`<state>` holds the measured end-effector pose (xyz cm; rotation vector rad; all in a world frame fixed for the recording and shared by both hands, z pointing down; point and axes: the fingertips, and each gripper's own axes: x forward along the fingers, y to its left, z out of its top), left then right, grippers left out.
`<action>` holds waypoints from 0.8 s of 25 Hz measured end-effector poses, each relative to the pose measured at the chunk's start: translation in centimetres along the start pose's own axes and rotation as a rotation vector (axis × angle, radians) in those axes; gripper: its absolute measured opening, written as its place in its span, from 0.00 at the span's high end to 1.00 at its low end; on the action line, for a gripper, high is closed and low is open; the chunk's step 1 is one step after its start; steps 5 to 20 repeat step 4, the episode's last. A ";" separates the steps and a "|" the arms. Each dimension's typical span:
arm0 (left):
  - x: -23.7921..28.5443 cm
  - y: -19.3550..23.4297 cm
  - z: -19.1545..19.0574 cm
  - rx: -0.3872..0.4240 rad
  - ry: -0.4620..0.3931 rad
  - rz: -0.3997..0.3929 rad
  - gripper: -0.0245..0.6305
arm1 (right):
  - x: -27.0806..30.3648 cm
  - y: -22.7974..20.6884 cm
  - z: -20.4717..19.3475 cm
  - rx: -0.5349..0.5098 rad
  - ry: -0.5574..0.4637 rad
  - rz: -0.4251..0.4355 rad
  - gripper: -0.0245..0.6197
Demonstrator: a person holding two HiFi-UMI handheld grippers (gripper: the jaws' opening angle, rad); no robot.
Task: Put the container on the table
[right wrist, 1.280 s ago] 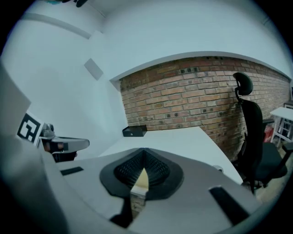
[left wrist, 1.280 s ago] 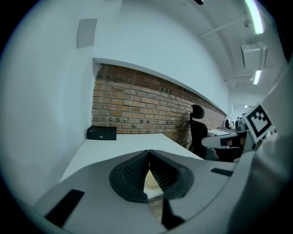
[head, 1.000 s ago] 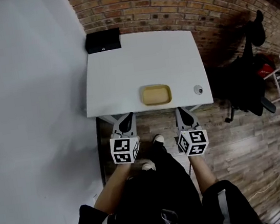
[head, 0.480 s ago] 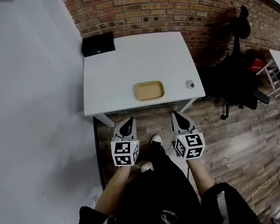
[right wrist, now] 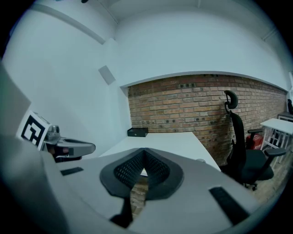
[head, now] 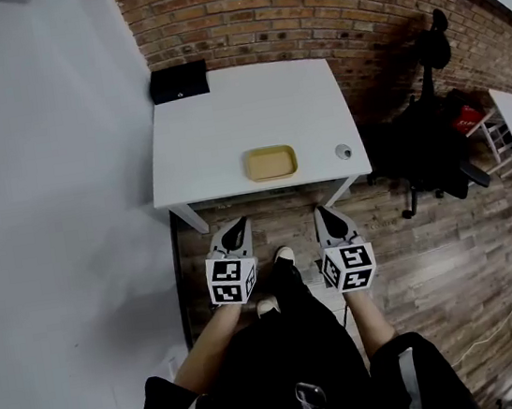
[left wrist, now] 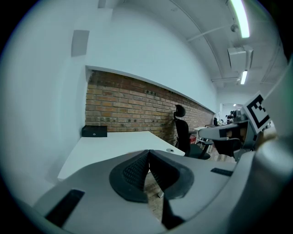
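Standing in front of a white table [head: 226, 127], I'm holding both grippers low over the wood floor [head: 451, 247], a bit short of the table's near edge. Far left, a black box [head: 178, 82] is sitting on the back corner, up against the brick wall [head: 305, 12]. My left gripper [head: 236, 226] is pointing toward the table, and its jaws are pressing flat together with nothing between them. The tan container [head: 271, 163] is lying on the tabletop near the front edge, roughly between my two grippers and well apart from both. My right gripper [head: 323, 212] is hanging the same way, jaws closed up tight and empty. Right of the container, a small round thing [head: 343, 151] is sitting near the corner, can't tell what it is. A black office chair [head: 428, 151] is standing off the table's right side.
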<state>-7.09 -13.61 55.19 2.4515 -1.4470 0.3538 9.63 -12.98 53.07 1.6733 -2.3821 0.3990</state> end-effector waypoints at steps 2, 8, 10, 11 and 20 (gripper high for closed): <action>-0.4 0.1 0.0 0.004 0.000 -0.001 0.94 | -0.1 0.4 0.0 0.003 0.000 0.003 0.93; -0.7 0.3 -0.1 0.007 0.001 -0.002 0.94 | 0.0 0.9 -0.1 0.004 0.000 0.007 0.93; -0.7 0.3 -0.1 0.007 0.001 -0.002 0.94 | 0.0 0.9 -0.1 0.004 0.000 0.007 0.93; -0.7 0.3 -0.1 0.007 0.001 -0.002 0.94 | 0.0 0.9 -0.1 0.004 0.000 0.007 0.93; -0.7 0.3 -0.1 0.007 0.001 -0.002 0.94 | 0.0 0.9 -0.1 0.004 0.000 0.007 0.93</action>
